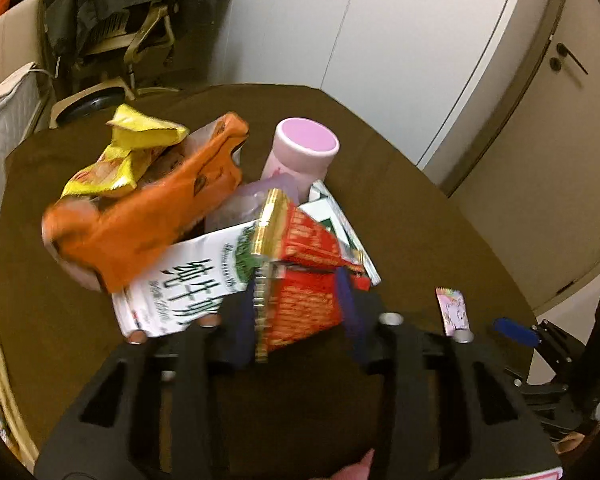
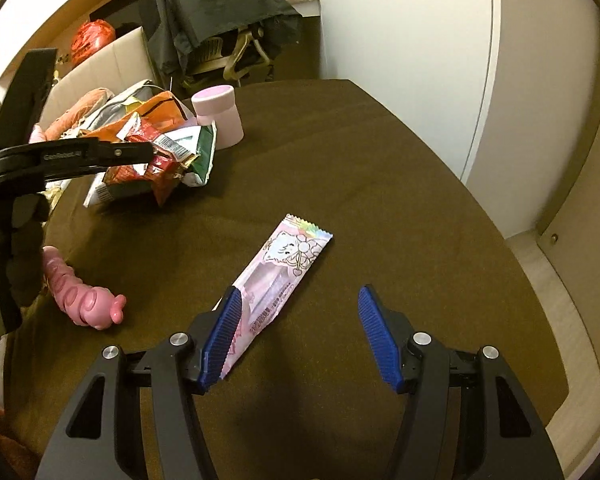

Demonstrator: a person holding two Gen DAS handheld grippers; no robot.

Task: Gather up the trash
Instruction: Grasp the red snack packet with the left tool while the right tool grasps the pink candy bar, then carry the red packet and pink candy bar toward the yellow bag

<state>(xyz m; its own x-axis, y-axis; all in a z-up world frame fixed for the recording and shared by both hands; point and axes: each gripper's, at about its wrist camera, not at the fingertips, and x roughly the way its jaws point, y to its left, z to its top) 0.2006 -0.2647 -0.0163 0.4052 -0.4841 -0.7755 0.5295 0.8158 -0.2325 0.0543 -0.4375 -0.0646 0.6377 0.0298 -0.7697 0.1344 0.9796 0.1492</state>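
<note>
- Right gripper: released, jaws spread wide, pointing down at the brown worktop, nothing pressed between the pads.
- Pink wrapper: long flat sachet, pale pink with a cartoon figure and an iridescent serrated end. It lies alone on the worktop's middle ground, towards the right edge. Its near end passes under the right gripper's left finger; its long axis runs diagonally away and to the right, so its far end lies ahead of the gap between the jaws. Judged: the jaws do not straddle it squarely, and a shift to the left or a roll of the wrist would be needed before closing.
- Nearer hand: the right, by far; the left is busy at the heap.
- Left gripper: partly closed, the red wrapper between its fingers; blur hides the pads, but it reads as grasping the wrapper.
- Trash heap: near the worktop's far left corner; orange packet, yellow packet, white milk carton, green-and-white packet, loosely stacked.
- Pink cup: upright, just behind the heap.
- Pink toy: at the left edge, apart from the sachet.
</note>
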